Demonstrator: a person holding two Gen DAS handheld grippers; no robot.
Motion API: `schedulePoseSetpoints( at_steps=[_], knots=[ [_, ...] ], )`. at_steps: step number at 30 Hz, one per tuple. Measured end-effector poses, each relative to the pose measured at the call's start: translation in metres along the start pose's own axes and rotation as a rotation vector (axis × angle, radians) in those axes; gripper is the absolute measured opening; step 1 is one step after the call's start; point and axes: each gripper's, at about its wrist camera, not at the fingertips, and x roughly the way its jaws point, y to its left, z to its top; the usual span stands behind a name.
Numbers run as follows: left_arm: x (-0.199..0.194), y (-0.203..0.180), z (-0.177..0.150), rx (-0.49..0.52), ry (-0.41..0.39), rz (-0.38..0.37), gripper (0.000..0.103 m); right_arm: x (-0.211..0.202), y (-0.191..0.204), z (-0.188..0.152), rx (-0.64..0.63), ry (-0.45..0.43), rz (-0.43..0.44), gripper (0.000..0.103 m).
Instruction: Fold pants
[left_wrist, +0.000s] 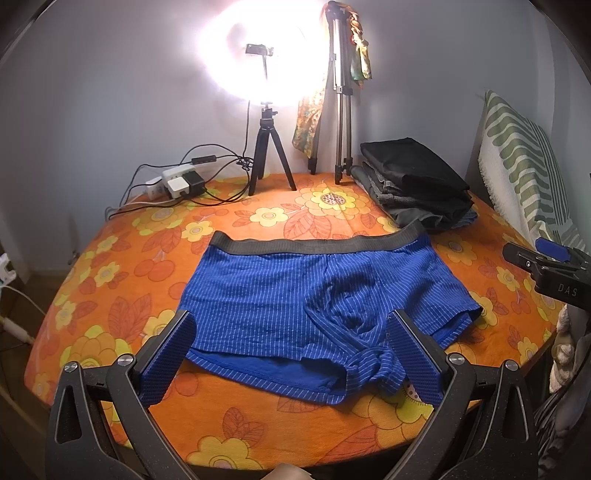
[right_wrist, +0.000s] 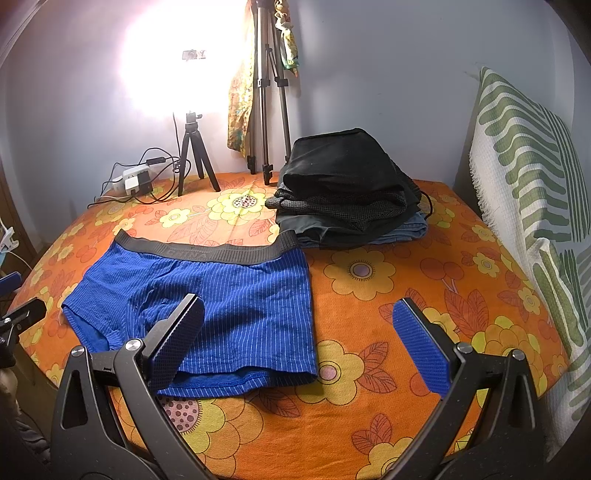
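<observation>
The blue striped pants (left_wrist: 295, 295) lay flat on the flowered worktop (left_wrist: 110, 258), waistband away — spread ready for folding. Left tongs (left_wrist: 291, 350) and right tongs (right_wrist: 299, 343) hovered over the hem, both released, grasping nothing.

Blue white-pinstriped pants (left_wrist: 280, 295) with a grey waistband lie mid-frame on an orange, yellow-flowered cloth (left_wrist: 122, 258); green-striped white pillow (right_wrist: 517, 177) at right.

Black hand-held gripper (left_wrist: 291, 325) frames w/ silver screws, blue textured pads (right_wrist: 421, 347), white "DAS" lettering.
</observation>
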Motion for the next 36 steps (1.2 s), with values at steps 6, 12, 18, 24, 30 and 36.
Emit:
schedulePoseSetpoints(
  at_steps=[6,12,18,24,30,36],
  knots=[
    [0.001,-0.005,-0.002,0.017,-0.004,-0.007,0.102,0.0,-0.001,0.001,-0.001,0.0,-0.002,0.103],
    [0.004,-0.011,-0.002,0.033,0.002,-0.018,0.097,0.001,-0.002,-0.001,-0.001,0.002,-0.006,0.103],
    [0.01,-0.022,-0.003,0.055,0.021,-0.048,0.089,0.005,-0.008,-0.001,0.014,0.013,0.008,0.103],
    [0.021,-0.04,-0.004,0.073,0.061,-0.105,0.079,0.014,-0.029,0.011,0.091,0.032,0.055,0.103],
    [0.03,-0.071,-0.003,0.115,0.089,-0.173,0.066,0.032,-0.053,0.029,0.142,0.073,0.082,0.1],
    [0.041,-0.115,0.0,0.192,0.109,-0.261,0.064,0.058,-0.074,0.036,0.206,0.145,0.134,0.091]
  ],
)
